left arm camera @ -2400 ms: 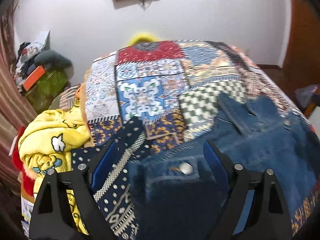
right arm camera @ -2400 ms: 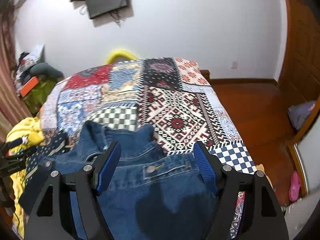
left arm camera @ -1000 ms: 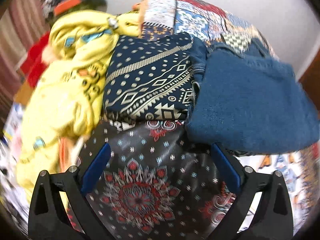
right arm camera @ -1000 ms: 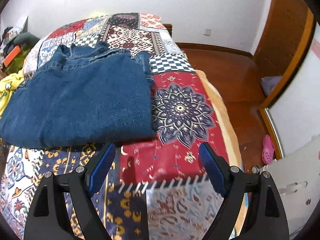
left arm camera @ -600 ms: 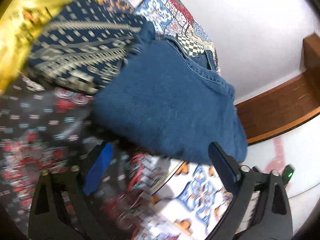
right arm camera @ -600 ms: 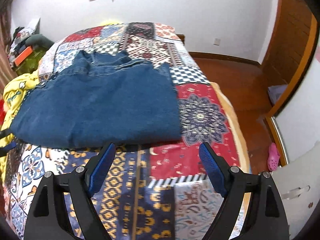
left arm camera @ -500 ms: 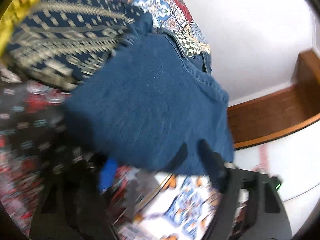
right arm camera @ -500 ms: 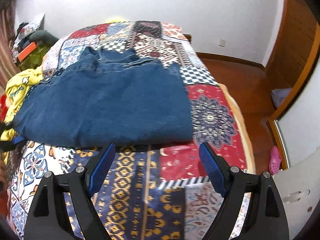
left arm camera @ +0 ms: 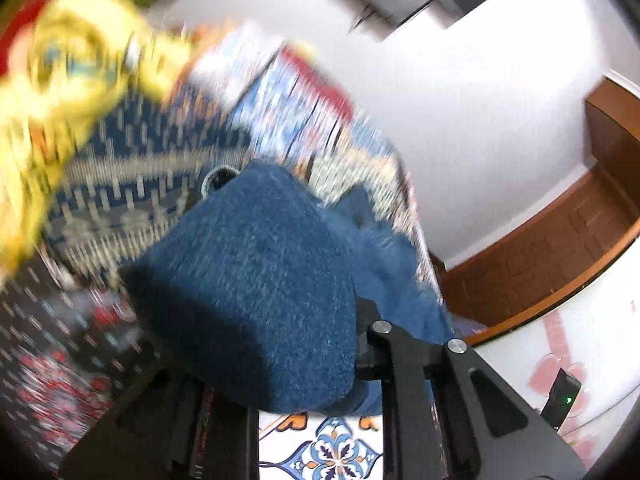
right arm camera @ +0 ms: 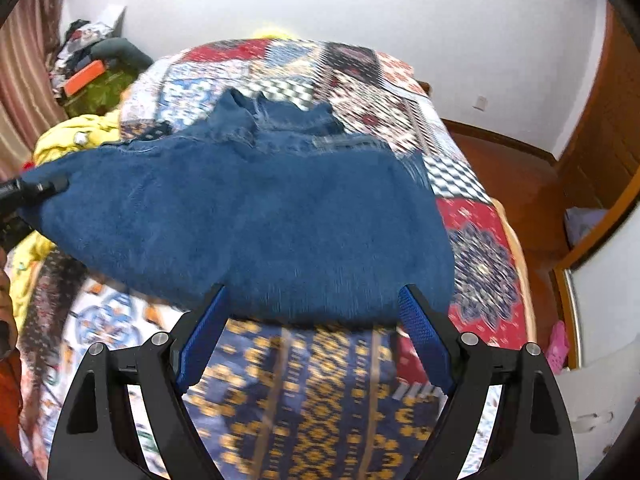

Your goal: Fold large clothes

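The left claw (left arm camera: 296, 364) was clenched on the near left corner of the denim jacket (right arm camera: 248, 216); in the left wrist view the thick blue cloth bulged up between its black arms and hid the pads. In the right wrist view the same claw showed as a dark tip at the far left edge of the jacket, where the corner was lifted a little off the bed (right arm camera: 304, 392).

The right claw (right arm camera: 316, 320) was released, its two blue ribbed pads (right arm camera: 202, 334) spread wide, and it hovered just before the jacket's near folded edge; whether the pads touched the cloth I cannot tell.

The jacket was of heavy, grainy denim, folded into a broad rounded slab. Its long axis ran from left to right across the bed, and its collar (right arm camera: 260, 112) pointed away, toward the white wall (right arm camera: 400, 12).

The bed carried a patchwork cover of many printed squares, red, blue, checkered and gold. To the left of the jacket lay a navy patterned cloth (left arm camera: 132, 184), partly under the denim corner, and beyond it a crumpled yellow garment (left arm camera: 60, 88), both blurred. On the right side was a brown wooden floor (right arm camera: 532, 184).
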